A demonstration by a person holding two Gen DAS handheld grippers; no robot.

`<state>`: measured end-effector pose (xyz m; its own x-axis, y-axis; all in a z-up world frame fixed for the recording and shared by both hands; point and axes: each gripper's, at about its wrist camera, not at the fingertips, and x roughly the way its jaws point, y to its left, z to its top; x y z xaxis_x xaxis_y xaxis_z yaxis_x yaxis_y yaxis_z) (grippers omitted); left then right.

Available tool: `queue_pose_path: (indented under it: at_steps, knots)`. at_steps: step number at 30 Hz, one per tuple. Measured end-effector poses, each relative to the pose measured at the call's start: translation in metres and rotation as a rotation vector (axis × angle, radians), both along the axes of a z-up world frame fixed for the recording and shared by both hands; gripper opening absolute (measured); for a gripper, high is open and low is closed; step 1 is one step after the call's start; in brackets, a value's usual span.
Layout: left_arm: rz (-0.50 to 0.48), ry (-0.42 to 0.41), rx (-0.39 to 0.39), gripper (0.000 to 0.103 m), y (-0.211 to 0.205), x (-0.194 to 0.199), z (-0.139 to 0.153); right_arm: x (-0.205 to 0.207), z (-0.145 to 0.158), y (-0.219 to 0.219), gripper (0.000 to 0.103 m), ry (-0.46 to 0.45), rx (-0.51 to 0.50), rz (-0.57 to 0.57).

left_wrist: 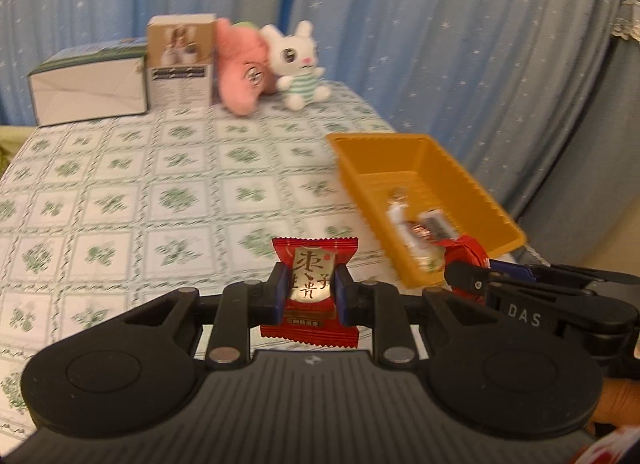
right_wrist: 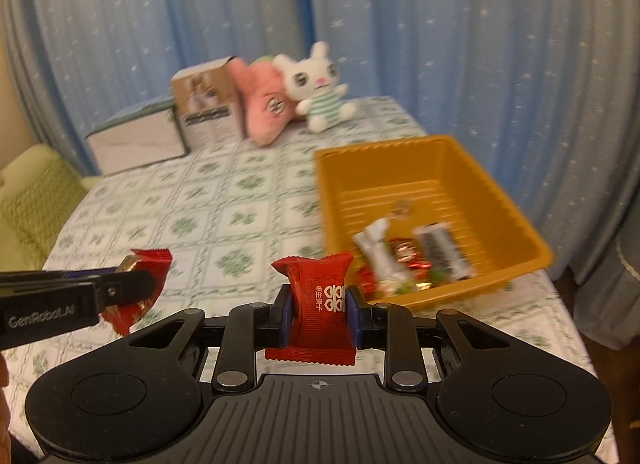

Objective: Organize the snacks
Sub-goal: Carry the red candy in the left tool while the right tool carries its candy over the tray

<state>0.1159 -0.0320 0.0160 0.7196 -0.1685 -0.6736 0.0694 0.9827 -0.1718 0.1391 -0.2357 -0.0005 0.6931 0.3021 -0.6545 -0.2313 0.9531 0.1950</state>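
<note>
My left gripper is shut on a red and gold snack packet, held above the tablecloth left of the orange tray. My right gripper is shut on a red snack packet, held just left of the orange tray. The tray holds several wrapped snacks. In the left wrist view the right gripper shows at the tray's near corner with its red packet. In the right wrist view the left gripper shows at the left with its packet.
A table with a green-patterned cloth. At its far side stand a white box, a brown box, a pink plush and a white rabbit plush. Blue curtains hang behind. A green cushion is at the left.
</note>
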Motion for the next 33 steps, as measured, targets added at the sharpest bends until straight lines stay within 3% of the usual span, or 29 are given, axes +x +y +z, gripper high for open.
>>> queue_pose_path:
  at_steps: [14,33]
  knots:
    - [-0.125,-0.013,-0.019,0.021,-0.072,0.035,0.013,0.022,0.015,-0.076,0.028,-0.013,-0.021,-0.116]
    - [-0.171,0.02,-0.046,0.021,-0.107,0.106,-0.003,0.093,-0.001,-0.101,0.028,0.012,-0.041,-0.084]
